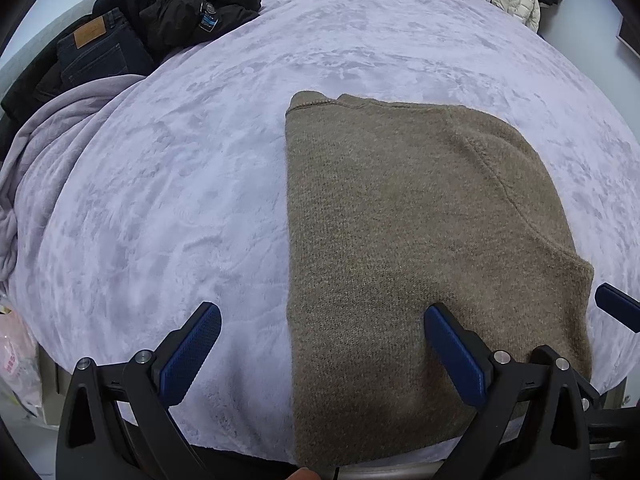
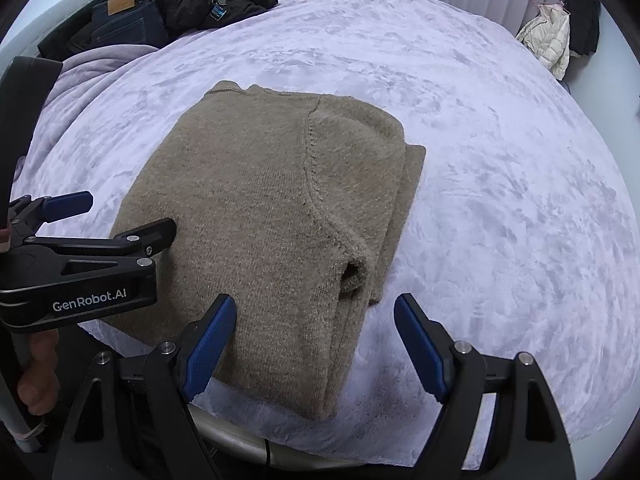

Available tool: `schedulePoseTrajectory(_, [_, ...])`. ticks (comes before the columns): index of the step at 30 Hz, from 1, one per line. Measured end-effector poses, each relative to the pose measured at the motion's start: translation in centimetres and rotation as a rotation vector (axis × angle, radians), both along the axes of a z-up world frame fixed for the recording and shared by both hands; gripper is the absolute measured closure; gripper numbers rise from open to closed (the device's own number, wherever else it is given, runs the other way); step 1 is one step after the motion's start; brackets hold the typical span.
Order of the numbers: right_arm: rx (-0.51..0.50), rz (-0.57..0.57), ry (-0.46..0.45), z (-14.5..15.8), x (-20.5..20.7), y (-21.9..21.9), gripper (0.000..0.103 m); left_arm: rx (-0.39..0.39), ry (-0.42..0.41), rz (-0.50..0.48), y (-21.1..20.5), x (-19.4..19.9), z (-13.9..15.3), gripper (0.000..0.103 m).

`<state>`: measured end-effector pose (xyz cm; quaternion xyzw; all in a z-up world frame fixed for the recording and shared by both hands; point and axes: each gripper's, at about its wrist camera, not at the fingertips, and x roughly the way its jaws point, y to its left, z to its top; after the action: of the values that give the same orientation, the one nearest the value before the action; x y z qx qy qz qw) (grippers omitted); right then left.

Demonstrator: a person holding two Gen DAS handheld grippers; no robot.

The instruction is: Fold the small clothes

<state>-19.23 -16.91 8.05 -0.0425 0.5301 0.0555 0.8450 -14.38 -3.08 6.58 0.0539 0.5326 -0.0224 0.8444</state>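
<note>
Folded brown sweater (image 2: pixel 276 216) is laid on lavender blanket (image 2: pixel 500 200); bare blanket is seen at 3 o'clock. Left gripper (image 1: pixel 320 344) and right gripper (image 2: pixel 316 340) are held released, straddling its near edges.

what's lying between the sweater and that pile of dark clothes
Only bare blanket separates the sweater from the dark clothes, seen in both wrist views.

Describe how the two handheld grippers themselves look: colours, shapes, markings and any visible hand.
Both grippers, left gripper and right gripper, have black angular frames with silver bolts and two flat, textured blue finger pads. Seen from the right wrist view, the left one's body carries white lettering "GenRobot.AI". Bare fingers of the person's left hand wrap its handle; no sleeve is clearly visible.
</note>
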Motion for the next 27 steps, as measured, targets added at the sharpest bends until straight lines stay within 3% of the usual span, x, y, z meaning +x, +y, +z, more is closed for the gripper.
schedulePoseTrajectory(27, [0.001,0.037,-0.012,0.4,0.13,0.22,0.019,0.011,-0.001,-0.003,-0.56,-0.09,0.31,0.001])
